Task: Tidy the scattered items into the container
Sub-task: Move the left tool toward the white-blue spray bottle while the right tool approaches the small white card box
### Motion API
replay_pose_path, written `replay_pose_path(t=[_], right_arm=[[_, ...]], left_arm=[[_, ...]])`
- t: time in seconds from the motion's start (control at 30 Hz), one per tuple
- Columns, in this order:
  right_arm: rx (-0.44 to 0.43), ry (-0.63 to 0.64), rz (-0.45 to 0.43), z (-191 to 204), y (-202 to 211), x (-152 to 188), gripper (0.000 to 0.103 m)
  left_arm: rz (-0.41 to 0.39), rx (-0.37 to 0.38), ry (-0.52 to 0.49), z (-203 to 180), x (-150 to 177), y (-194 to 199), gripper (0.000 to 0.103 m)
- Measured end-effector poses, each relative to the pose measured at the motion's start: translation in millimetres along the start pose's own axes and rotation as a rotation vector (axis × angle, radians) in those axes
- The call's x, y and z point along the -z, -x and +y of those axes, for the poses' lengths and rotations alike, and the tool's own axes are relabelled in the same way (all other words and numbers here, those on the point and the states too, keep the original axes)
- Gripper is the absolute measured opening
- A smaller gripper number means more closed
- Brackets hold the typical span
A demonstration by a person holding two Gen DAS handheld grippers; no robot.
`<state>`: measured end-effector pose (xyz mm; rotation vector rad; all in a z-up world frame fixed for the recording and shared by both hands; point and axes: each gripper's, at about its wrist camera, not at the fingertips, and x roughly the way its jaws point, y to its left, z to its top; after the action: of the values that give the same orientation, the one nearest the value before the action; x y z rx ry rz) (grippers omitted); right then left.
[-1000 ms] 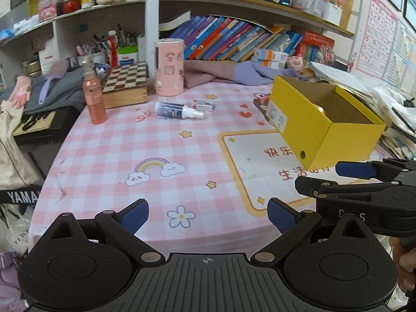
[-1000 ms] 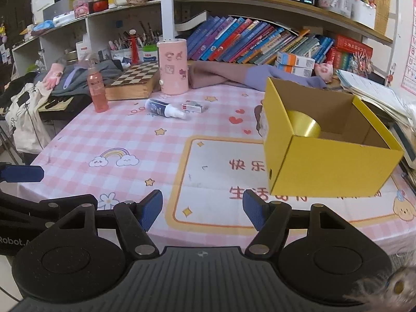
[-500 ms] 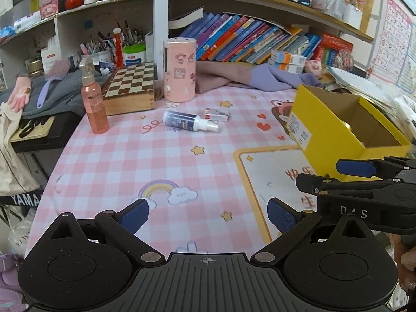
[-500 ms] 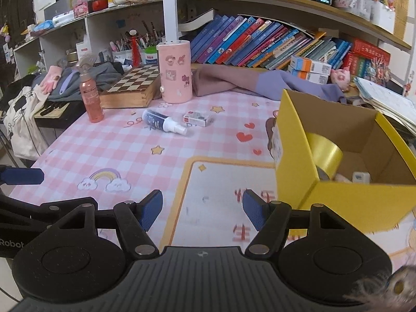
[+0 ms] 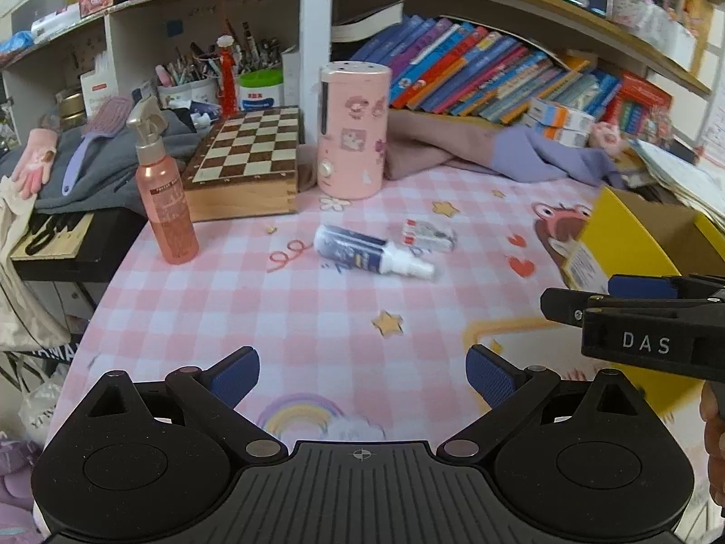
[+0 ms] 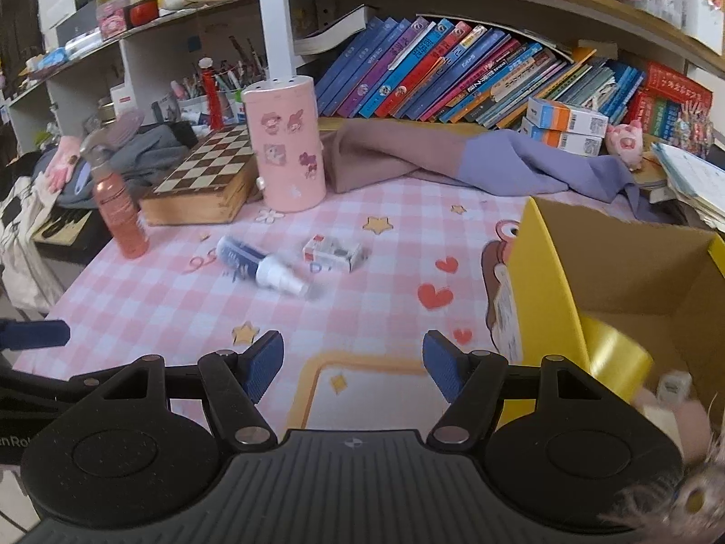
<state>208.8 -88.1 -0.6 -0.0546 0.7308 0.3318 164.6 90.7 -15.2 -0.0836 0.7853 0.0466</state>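
Now both grippers, left (image 5: 362,376) and right (image 6: 353,365), are tilting downward over the table (image 5: 281,317), jaws parted and empty; 1 spray bottle (image 5: 369,257) is lying flat.

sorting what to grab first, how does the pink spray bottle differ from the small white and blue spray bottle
The pink spray bottle stands upright; the white and blue spray bottle lies on its side. The pink one looks taller and sits near the table's left edge by the chessboard; the other lies mid-table. Neither is in the yellow box.

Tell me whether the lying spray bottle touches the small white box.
Apart. The left wrist view shows bare tablecloth between the spray bottle and the small box.
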Motion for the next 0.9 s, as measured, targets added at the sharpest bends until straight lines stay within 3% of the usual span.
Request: replay_pose_path(t=[0.6, 0.9], right_arm=[[0.025, -0.030, 0.043, -13, -108, -85, 0.066], [0.059, -0.045, 0.063, -16, -135, -87, 0.066]], left_arm=[[0.028, -0.027, 0.206, 29, -60, -103, 0.097], [0.053, -0.032, 0.299, 28, -75, -147, 0.083]])
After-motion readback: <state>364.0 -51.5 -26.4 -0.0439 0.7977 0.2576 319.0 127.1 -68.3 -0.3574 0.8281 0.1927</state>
